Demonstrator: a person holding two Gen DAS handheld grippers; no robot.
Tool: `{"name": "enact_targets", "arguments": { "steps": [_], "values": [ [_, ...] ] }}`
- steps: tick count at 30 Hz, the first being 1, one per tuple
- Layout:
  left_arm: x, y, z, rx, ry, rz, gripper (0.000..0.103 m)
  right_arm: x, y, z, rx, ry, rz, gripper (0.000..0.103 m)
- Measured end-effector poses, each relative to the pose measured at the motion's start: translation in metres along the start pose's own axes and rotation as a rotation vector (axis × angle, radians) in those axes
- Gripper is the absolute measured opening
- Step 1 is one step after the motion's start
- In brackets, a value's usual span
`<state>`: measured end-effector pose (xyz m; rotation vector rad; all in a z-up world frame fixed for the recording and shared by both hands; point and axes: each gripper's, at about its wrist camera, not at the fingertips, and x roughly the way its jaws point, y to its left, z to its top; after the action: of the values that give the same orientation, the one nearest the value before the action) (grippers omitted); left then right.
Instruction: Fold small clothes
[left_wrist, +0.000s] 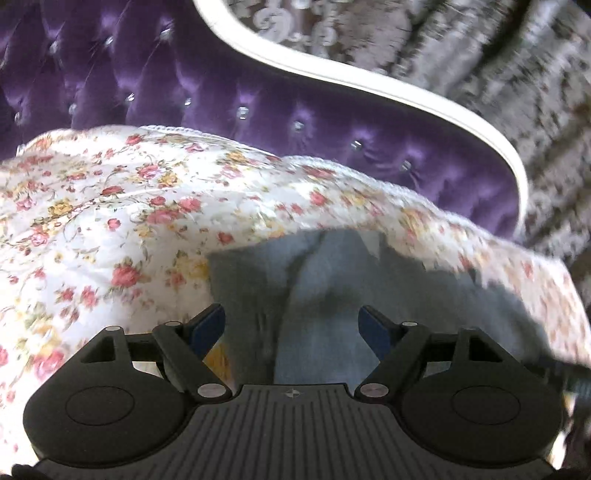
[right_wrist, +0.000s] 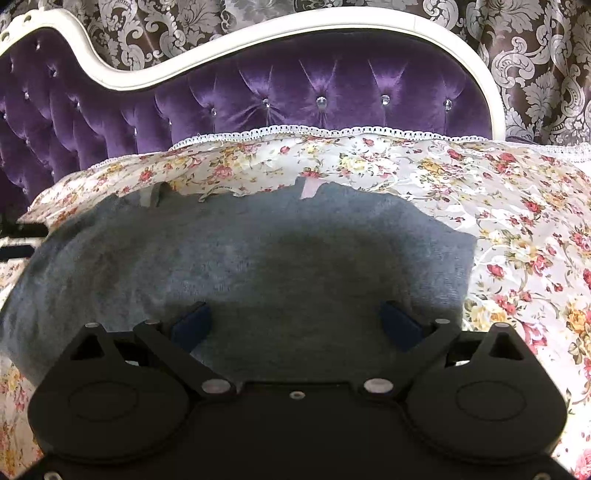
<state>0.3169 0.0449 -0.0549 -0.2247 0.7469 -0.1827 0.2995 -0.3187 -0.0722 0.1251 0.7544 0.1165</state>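
A small grey-blue fleecy garment (right_wrist: 280, 258) lies spread on a floral bedspread (right_wrist: 517, 229). My right gripper (right_wrist: 295, 325) is open just above its near part, holding nothing. In the left wrist view the same garment (left_wrist: 325, 295) lies rumpled with a crease down its middle. My left gripper (left_wrist: 291, 328) is open over its near edge, with nothing between its blue pads (left_wrist: 207, 328). The near edge of the garment is hidden under both grippers.
A purple tufted headboard (right_wrist: 295, 92) with a white curved frame (right_wrist: 258, 33) stands behind the bedspread. Patterned grey curtains (right_wrist: 535, 55) hang behind it. The floral bedspread (left_wrist: 110, 221) stretches left of the garment in the left wrist view.
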Motion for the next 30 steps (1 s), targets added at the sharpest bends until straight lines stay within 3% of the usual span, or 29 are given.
{"name": "enact_targets", "arguments": {
  "steps": [4, 9, 15, 23, 25, 30],
  "values": [
    [-0.017, -0.014, -0.017, 0.04, 0.012, -0.023, 0.078, -0.012, -0.018, 0.008, 0.093, -0.047, 0.011, 0.102],
    [-0.02, -0.053, -0.017, 0.131, 0.034, -0.065, 0.079, -0.024, -0.066, 0.012, 0.317, -0.081, 0.028, 0.103],
    [0.003, -0.103, -0.01, 0.228, 0.036, -0.078, 0.079, -0.025, -0.116, 0.0, 0.584, -0.05, 0.147, 0.103],
    [0.053, -0.131, -0.031, 0.332, 0.157, 0.019, 0.081, -0.028, -0.138, -0.009, 0.663, -0.022, 0.188, 0.103],
    [0.053, -0.133, -0.033, 0.363, 0.14, 0.033, 0.081, -0.029, -0.139, -0.008, 0.676, -0.029, 0.199, 0.103],
    [0.052, -0.133, -0.017, 0.349, 0.185, 0.028, 0.079, -0.029, -0.132, -0.006, 0.657, -0.019, 0.226, 0.103]
  ]
}}
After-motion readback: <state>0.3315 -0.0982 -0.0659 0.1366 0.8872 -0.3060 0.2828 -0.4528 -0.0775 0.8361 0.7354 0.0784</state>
